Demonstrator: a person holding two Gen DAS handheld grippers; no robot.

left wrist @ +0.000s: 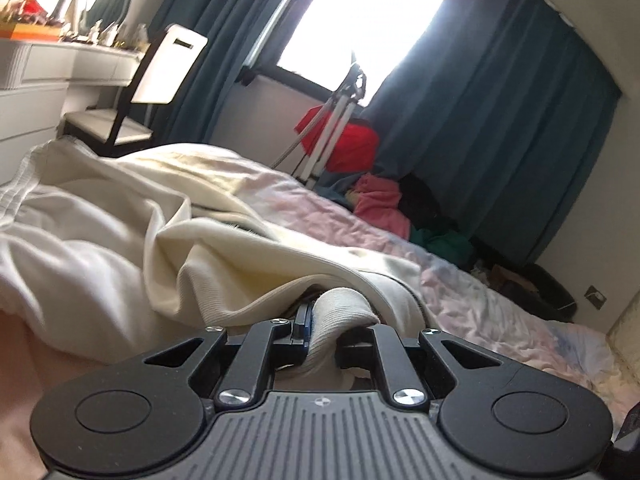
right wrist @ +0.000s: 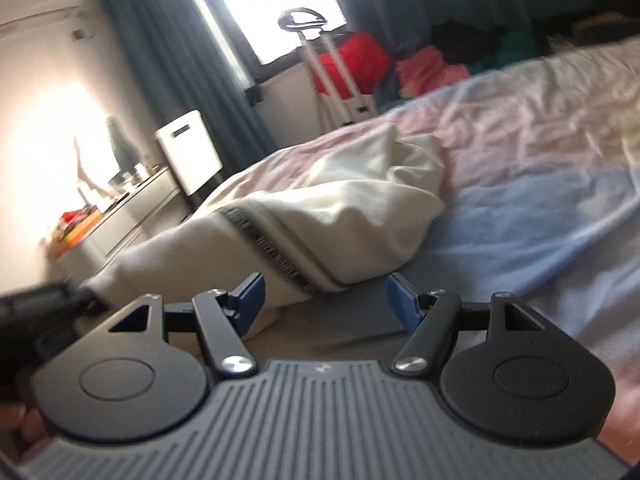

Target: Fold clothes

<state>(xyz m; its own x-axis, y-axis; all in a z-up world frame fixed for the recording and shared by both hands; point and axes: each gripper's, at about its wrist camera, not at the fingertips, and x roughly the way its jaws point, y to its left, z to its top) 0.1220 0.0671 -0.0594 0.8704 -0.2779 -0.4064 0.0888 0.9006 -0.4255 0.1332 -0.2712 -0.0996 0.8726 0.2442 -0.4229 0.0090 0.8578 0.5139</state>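
A cream white garment (left wrist: pixel 132 216) lies crumpled on the bed. In the left wrist view my left gripper (left wrist: pixel 320 322) is shut on a ribbed edge of the garment (left wrist: pixel 340 308), which bulges up between the fingers. In the right wrist view the same garment (right wrist: pixel 340 208) shows a dark patterned stripe (right wrist: pixel 276 256) across it. My right gripper (right wrist: pixel 324 300) is open, its blue pads (right wrist: pixel 250 300) low over the sheet, with the garment's near corner between them. Nothing is held in it.
The bed sheet (right wrist: pixel 540 200) is pink and pale blue and wrinkled. A pile of red, pink and green clothes (left wrist: pixel 380 196) lies at the far side by a tripod (left wrist: pixel 332 128). A white chair (left wrist: pixel 160 76), a dresser (left wrist: pixel 48 76) and teal curtains (left wrist: pixel 500 120) stand beyond.
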